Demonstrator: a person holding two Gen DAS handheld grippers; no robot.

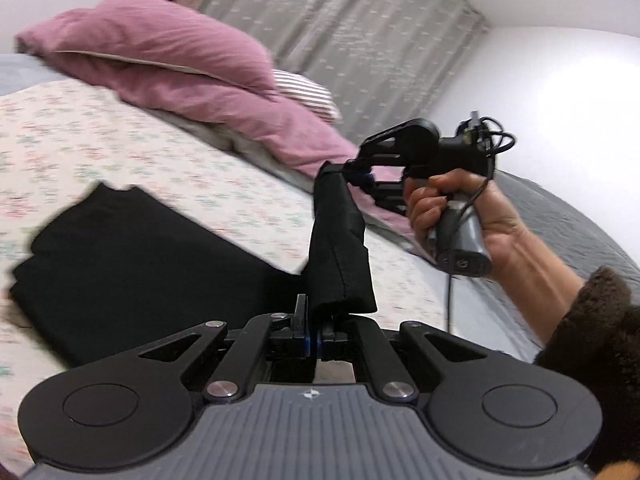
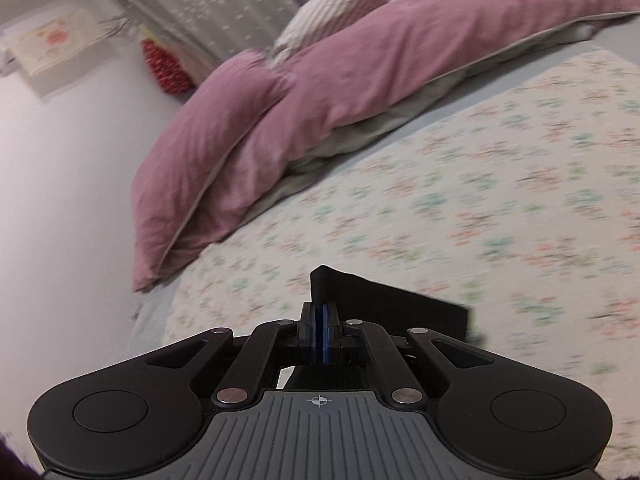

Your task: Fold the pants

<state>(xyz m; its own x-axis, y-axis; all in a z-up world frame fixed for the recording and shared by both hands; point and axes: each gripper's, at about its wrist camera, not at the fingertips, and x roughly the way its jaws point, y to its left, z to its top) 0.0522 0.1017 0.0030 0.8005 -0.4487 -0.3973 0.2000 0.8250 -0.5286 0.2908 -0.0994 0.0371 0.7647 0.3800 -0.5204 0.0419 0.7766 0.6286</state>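
The black pants [image 1: 132, 264] lie partly folded on the flowered bedspread [image 1: 120, 148], with one end lifted off the bed. My left gripper [image 1: 314, 320] is shut on that lifted edge near the camera. The raised cloth [image 1: 340, 248] stretches up to my right gripper [image 1: 352, 170], which is shut on its other corner, held in a hand at the right. In the right wrist view my right gripper [image 2: 320, 320] is shut on a black corner of the pants [image 2: 384, 304] above the bedspread [image 2: 480, 200].
Pink pillows [image 1: 168, 52] and a striped pillow [image 1: 308, 94] lie at the head of the bed; they also show in the right wrist view [image 2: 320, 92]. A grey curtain [image 1: 340, 28] and white wall [image 1: 560, 100] stand behind. A grey blanket [image 1: 560, 224] covers the right bed edge.
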